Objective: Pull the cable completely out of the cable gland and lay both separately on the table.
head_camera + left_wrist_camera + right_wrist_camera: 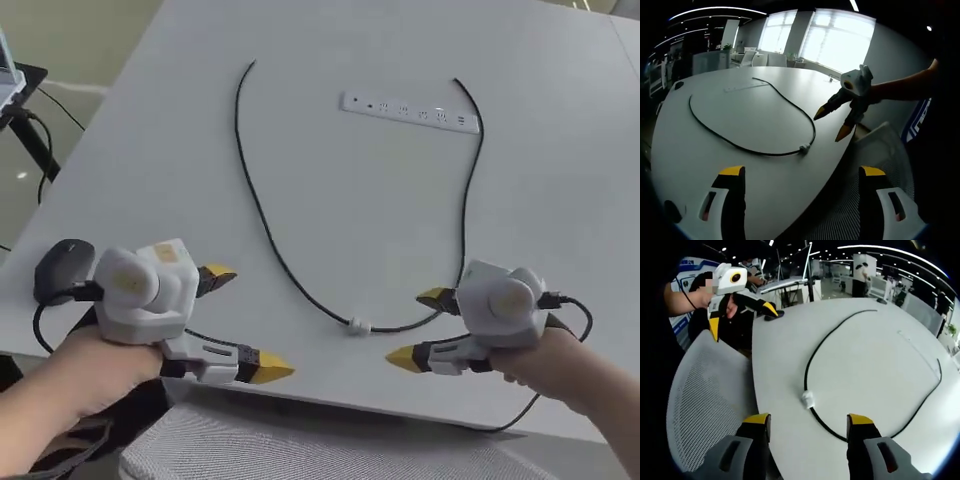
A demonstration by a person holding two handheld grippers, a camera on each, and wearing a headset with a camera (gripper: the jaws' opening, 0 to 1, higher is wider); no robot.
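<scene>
A long black cable (262, 215) lies in a wide loop on the white table (150, 150). A small white cable gland (358, 326) sits threaded on it at the loop's near end, close to the table's front edge. My left gripper (255, 322) hovers open to the left of the gland, and my right gripper (413, 327) hovers open just right of it. The left gripper view has the gland (803, 148) ahead of the open jaws, with the right gripper (829, 127) beyond. In the right gripper view the gland (807, 399) lies just ahead between the open jaws, apart from them.
A white power strip (410, 112) lies at the far middle of the table. A dark mouse (62, 268) rests at the left edge, behind my left gripper. A grey mesh chair (300, 445) stands right below the front edge.
</scene>
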